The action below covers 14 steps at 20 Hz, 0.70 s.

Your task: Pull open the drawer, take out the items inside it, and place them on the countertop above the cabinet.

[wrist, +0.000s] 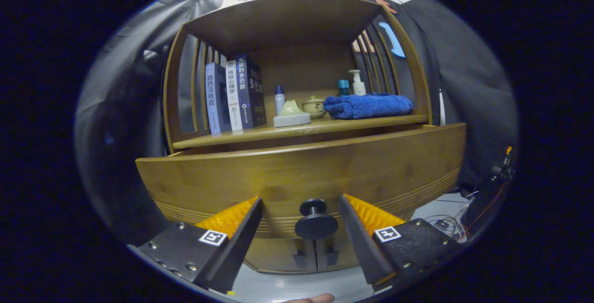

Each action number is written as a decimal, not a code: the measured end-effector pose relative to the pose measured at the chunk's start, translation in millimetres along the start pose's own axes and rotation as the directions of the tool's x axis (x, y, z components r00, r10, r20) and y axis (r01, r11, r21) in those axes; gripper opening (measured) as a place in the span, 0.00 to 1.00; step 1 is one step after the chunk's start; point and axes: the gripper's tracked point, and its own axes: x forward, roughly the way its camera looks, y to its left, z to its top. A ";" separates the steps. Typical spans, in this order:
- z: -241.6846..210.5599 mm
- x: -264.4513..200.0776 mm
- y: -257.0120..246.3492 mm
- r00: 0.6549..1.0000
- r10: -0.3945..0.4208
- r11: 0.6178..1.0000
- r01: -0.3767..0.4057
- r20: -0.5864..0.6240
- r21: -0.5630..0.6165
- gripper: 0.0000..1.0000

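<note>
The wooden drawer front (301, 173) spreads wide just ahead of me, under the cabinet's countertop (352, 123). Its round dark knob (316, 222) stands between my two fingers, close to their tips, with a gap on each side. My gripper (300, 200) is open and neither finger touches the knob. The drawer's top edge seems to stand a little forward of the countertop edge. Its inside is hidden from this low angle, and no item from it is in sight.
The countertop carries upright books (234, 94), a small bottle (279, 99), a sponge-like block (291, 118), a small pot (313, 106), a folded blue towel (366, 106) and a pump bottle (357, 82). Below the drawer are two cabinet doors (315, 256). Cables (445, 224) lie on the floor to the right.
</note>
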 end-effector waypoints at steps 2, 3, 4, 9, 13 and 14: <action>1.6 10.4 -1.1 1.000 0.003 1.000 -0.003 0.005 0.002 1.00; 2.7 17.1 0.0 1.000 0.003 1.000 -0.003 0.007 0.006 1.00; 3.9 24.6 1.0 1.000 -0.001 1.000 0.001 0.008 0.008 1.00; 6.7 48.5 4.0 1.000 -0.011 1.000 0.010 0.016 0.014 1.00; 6.1 58.5 4.0 1.000 -0.002 0.999 0.002 0.009 0.054 1.00; 6.6 61.9 4.8 1.000 -0.001 0.998 0.000 0.005 0.061 1.00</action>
